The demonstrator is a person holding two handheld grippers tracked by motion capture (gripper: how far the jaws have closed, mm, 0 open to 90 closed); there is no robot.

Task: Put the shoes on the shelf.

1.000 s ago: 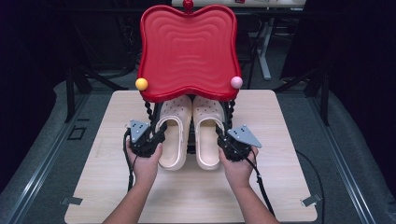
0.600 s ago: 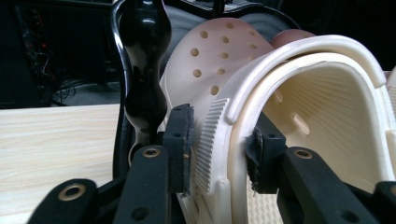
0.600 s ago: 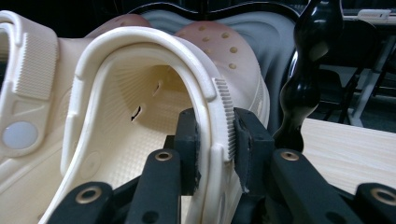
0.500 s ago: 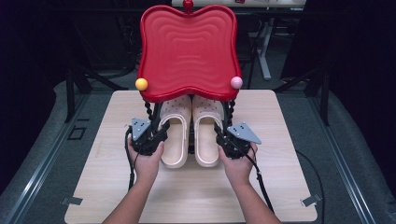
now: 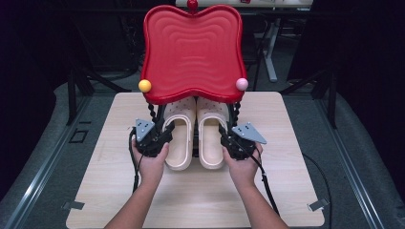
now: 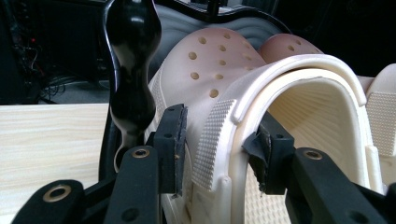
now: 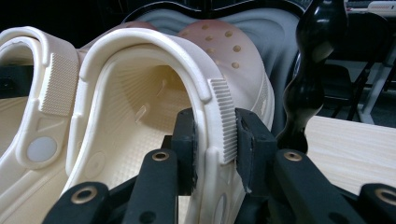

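Note:
Two cream clogs lie side by side under a red shelf top [image 5: 191, 52], heels toward me. My left gripper [image 5: 162, 136] is at the outer side of the left clog [image 5: 179, 143]. In the left gripper view its jaws [image 6: 219, 154] straddle the left clog's [image 6: 224, 93] ribbed strap wall, one pad outside and one inside, shut on it. My right gripper [image 5: 225, 137] holds the right clog [image 5: 210, 143] the same way. In the right gripper view its pads [image 7: 215, 149] press both faces of the right clog's [image 7: 154, 93] strap.
The red top stands on black beaded posts [image 6: 130, 70] [image 7: 308, 70] just outside each gripper. A yellow ball [image 5: 144, 86] and a pink ball [image 5: 242, 84] sit at its front corners. The wooden table [image 5: 110, 191] has bare surface in front of and beside the clogs.
Both hands and grippers have edged slightly away from me, and the clogs' heels have slid a little farther under the red top.

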